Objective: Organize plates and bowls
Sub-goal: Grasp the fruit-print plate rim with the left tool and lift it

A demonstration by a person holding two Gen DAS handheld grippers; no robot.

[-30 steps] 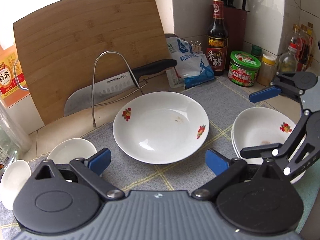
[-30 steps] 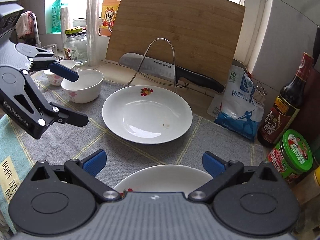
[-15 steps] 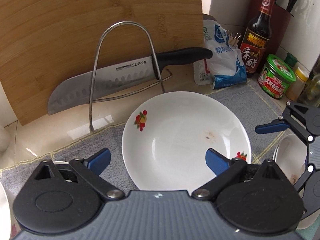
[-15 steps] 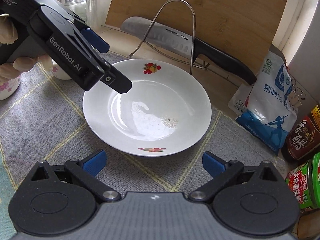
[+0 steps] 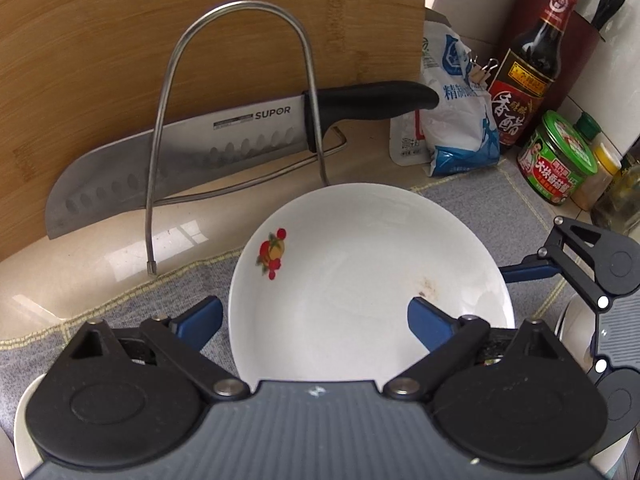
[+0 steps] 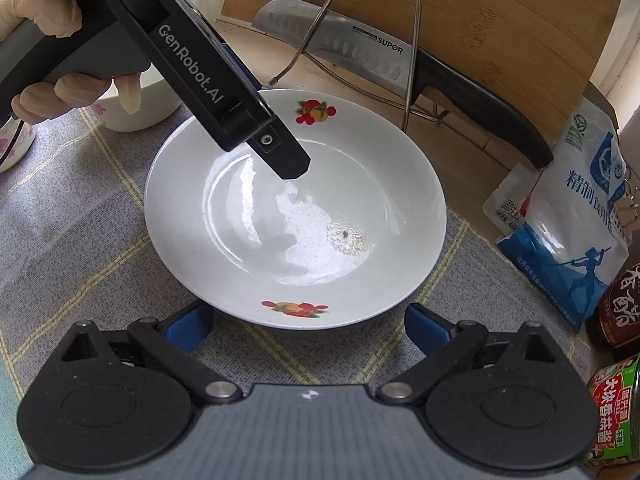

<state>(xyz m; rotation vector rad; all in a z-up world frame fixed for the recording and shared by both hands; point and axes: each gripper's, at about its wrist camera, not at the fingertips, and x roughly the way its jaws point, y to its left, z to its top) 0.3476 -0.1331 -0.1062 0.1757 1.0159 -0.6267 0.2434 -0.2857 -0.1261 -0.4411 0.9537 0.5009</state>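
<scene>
Both grippers now closer over plate point(image 6: 296, 216) on grey mat point(image 6: 80, 232). Left gripper point(image 5: 316, 316) closing astride its rim, untouching; right gripper point(image 6: 308, 326) open. Behind: knife point(image 5: 208, 148), wire rack point(image 5: 236, 12), cutting board point(image 5: 120, 40).

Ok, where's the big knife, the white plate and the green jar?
knife point(image 5: 224, 140): left wrist view, middle of the steel blade.
white plate point(image 6: 360, 168): right wrist view, bare inner slope.
green jar point(image 5: 558, 160): left wrist view, its label.

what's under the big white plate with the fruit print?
The plate sits on a grey checked cloth mat, which shows all round its near edge. Whatever lies directly beneath the plate is covered. Inside: a small brownish stain.
</scene>
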